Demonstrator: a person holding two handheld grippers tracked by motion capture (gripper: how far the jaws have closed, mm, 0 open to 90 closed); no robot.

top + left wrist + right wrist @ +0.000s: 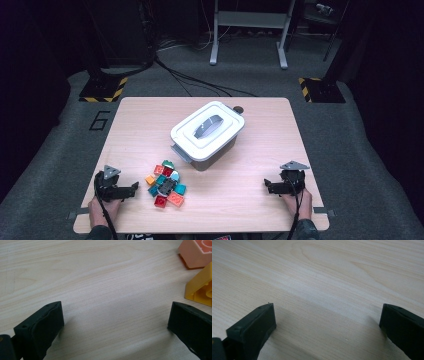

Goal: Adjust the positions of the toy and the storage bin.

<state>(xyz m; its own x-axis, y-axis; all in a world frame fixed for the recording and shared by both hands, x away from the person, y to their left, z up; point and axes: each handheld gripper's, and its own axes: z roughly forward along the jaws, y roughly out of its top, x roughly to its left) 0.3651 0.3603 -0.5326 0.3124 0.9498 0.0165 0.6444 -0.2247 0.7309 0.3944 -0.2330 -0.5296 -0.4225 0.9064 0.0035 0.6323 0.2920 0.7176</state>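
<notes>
I see a loose heap of coloured bricks [165,184] just before the lidded white box [207,134] on my pale wooden bench [260,200], grey carpet around, both grippers' fingers released.

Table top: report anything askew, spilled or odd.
Nothing looks damaged. The white lidded box sits turned at an angle to the table edges, lid on. The toy bricks lie in a loose heap in front of it rather than inside. Both hand-held grippers, left and right, rest open and empty.
</notes>
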